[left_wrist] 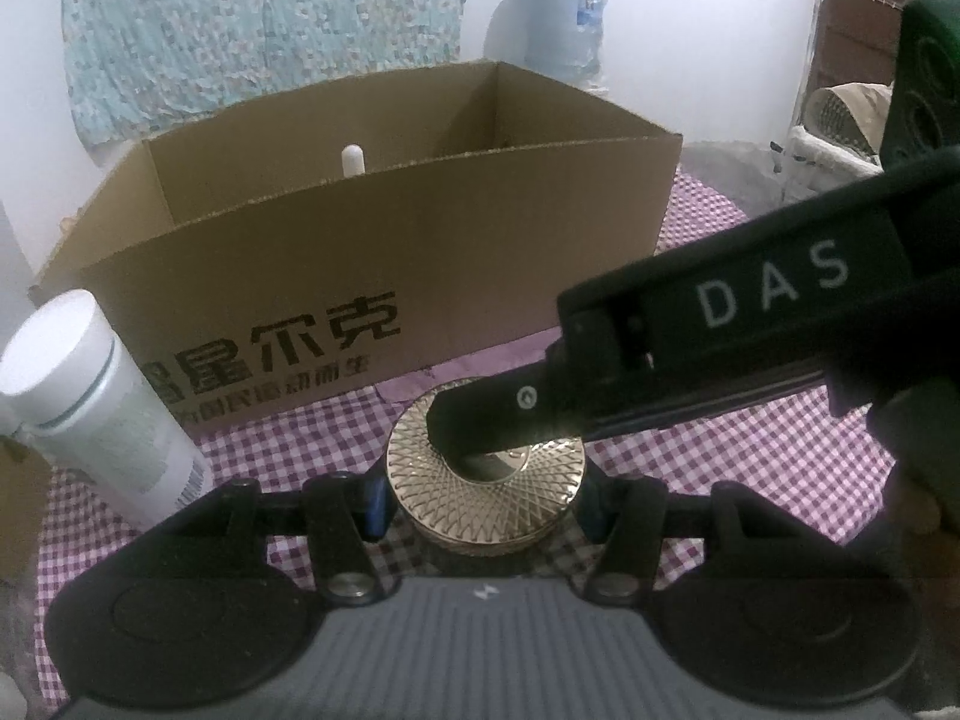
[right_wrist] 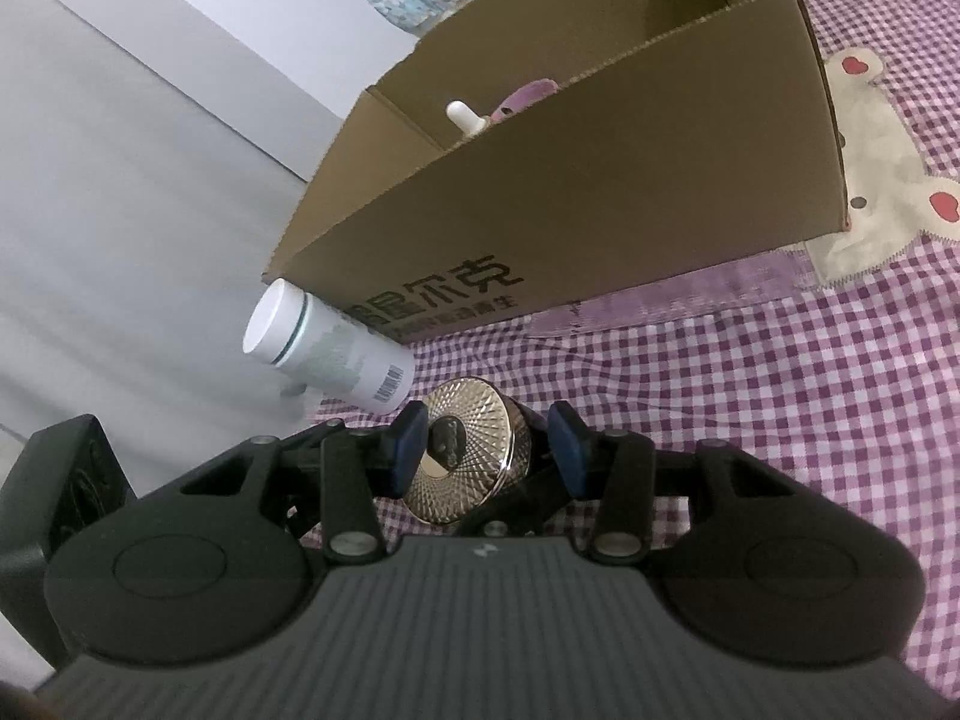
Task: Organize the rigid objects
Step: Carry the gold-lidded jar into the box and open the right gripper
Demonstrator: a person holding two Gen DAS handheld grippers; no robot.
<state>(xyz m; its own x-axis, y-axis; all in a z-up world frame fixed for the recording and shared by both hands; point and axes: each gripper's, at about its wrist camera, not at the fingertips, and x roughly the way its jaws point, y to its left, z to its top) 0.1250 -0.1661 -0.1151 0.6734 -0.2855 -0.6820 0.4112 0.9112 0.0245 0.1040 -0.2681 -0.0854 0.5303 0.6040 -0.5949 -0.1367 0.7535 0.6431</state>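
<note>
So the round jar lid [left_wrist: 486, 468] at lower centre is shiny gold-toned metal, or a metal-look finish, cut with a fine criss-cross texture that catches the light. The box [left_wrist: 384, 252] behind it is plain matt brown corrugated cardboard with black print. The bottle [left_wrist: 102, 414] at left looks like smooth white plastic with a paper-like label. The tablecloth [right_wrist: 780, 408] is soft purple-and-white checked fabric. The gripper bodies [right_wrist: 480, 618] are matt black plastic, ribbed grey in the middle.
</note>
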